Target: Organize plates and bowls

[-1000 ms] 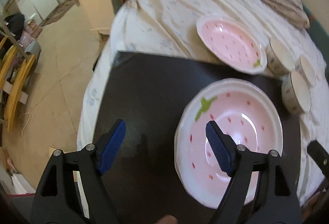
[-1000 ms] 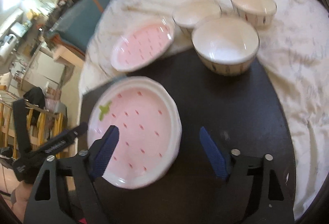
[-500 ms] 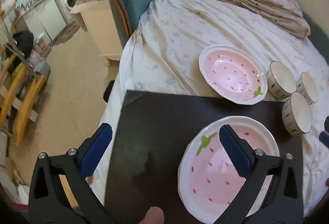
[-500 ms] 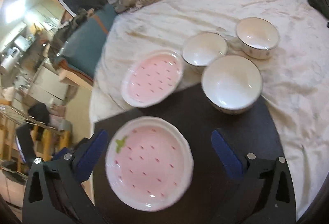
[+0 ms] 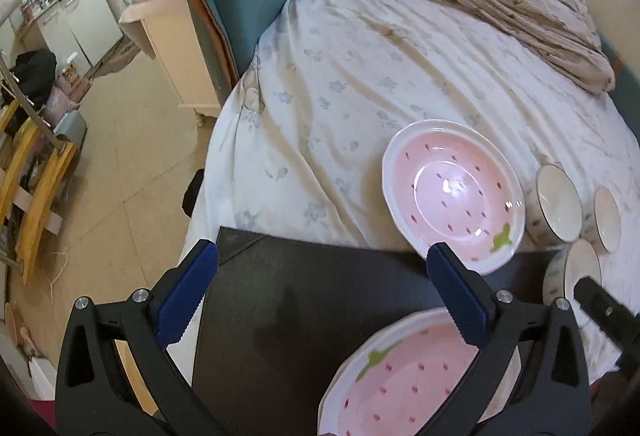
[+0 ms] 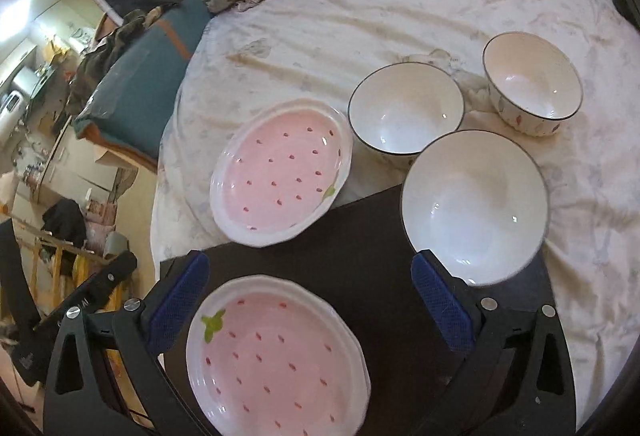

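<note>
Both claws, the left claw (image 5: 320,288) and right claw (image 6: 308,294), are seen spread wide and empty. At bottom centre a strawberry plate (image 6: 276,360) lies on the dark surface (image 6: 372,236). Beyond, a second plate (image 6: 280,172) overlaps its edge; it should be gripped by the rim and stacked squarely. Three bowls (image 6: 474,204) are clustered upper right.

Glossy glazed ceramic is seen in the plate (image 6: 276,356) between the right jaws; the board (image 6: 372,256) beneath looks matt (dark), the sheet (image 6: 400,16) beyond is wrinkled cloth.
</note>
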{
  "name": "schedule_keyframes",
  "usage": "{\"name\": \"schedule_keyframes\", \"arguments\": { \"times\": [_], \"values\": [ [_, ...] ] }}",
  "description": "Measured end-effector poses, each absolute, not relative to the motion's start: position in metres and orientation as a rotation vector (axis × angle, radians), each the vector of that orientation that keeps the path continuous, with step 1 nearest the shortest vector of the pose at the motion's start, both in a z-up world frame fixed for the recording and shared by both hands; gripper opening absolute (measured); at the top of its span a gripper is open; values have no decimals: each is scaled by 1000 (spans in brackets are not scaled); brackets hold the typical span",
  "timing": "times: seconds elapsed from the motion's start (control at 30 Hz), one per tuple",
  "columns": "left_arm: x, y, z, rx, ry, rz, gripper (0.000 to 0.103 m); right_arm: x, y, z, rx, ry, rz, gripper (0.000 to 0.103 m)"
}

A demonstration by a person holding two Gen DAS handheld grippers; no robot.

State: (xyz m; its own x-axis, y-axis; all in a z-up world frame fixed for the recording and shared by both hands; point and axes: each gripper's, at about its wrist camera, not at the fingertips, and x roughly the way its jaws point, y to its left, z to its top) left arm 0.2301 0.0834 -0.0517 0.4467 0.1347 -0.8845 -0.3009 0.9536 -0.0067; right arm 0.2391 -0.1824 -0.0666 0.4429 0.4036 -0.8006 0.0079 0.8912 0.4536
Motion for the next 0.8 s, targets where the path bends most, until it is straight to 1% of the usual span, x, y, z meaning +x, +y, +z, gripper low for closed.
{"name": "schedule_keyframes", "arguments": {
  "times": [0.17,0.27,0.33,0.37,0.4,0.57,0.6,0.67,0.73,0.8],
  "values": [
    [262,89,-74,-213,1146,259,103,260,-185,-92,530,1142,239,102],
    [280,85,-88,-234,1194,240,102,269,-183,-106,566,1176,235,96],
    [291,85,-100,-287,1239,208,100,270,-183,-114,611,1205,224,95],
    [297,86,-108,-335,1266,186,92,270,-183,-115,619,1210,204,95],
    [302,88,-114,-362,1281,191,87,271,-183,-116,621,1212,197,95],
    [316,87,-126,-408,1288,173,85,279,-180,-124,625,1229,182,91],
    [319,87,-127,-425,1288,159,81,281,-179,-123,630,1222,183,90],
    [323,84,-130,-426,1294,147,76,285,-176,-121,650,1212,195,86],
    [327,80,-136,-426,1317,135,72,288,-174,-121,668,1208,199,84],
    [331,76,-146,-434,1356,118,62,292,-169,-124,652,1230,202,77]
  ]
}}
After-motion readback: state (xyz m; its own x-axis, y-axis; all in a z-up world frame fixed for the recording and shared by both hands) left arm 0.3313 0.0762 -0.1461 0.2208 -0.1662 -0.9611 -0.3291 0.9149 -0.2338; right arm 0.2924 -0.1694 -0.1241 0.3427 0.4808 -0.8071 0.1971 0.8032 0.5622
